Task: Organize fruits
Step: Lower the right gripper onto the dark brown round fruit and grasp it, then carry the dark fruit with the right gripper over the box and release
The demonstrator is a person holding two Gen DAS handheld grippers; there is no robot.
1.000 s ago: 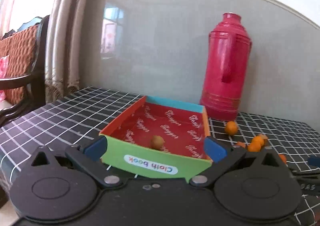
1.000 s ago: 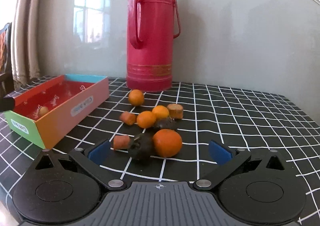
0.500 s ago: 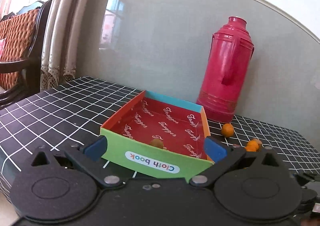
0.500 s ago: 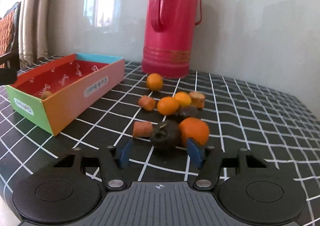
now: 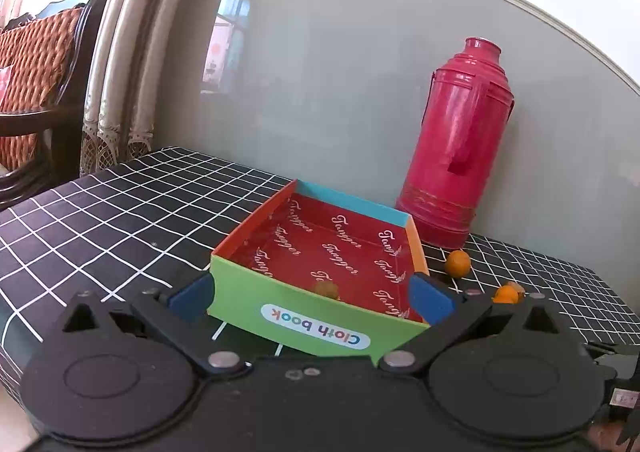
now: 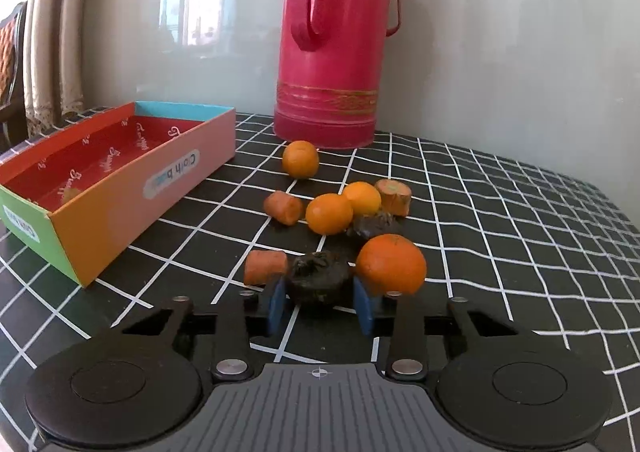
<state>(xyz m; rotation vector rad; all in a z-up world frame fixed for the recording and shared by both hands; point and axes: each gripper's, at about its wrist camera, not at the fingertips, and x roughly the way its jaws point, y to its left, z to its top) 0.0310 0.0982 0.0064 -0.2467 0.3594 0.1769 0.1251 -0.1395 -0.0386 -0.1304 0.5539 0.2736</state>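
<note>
A dark, wrinkled fruit [image 6: 318, 280] lies on the checked cloth between my right gripper's [image 6: 320, 302] blue pads. The jaws are closing and both pads touch its sides. A large orange [image 6: 391, 264] presses against its right, a carrot piece [image 6: 264, 266] sits at its left, and behind them lie more oranges [image 6: 329, 213], carrot pieces and another dark fruit. My left gripper [image 5: 312, 298] stands wide, its pads against the two near corners of the colourful cardboard box [image 5: 296, 316]. One small brown fruit [image 5: 327, 289] lies inside the box.
A tall red thermos [image 6: 334, 40] stands against the grey wall behind the fruit. The box [image 6: 108, 212] lies left of the pile. A wooden chair [image 5: 44, 92] and curtains are beyond the table's left edge.
My right gripper's jaws have narrowed from wide apart to touching the dark fruit, and it has edged forward. The left gripper has rolled slightly and stays at the box's near end.
</note>
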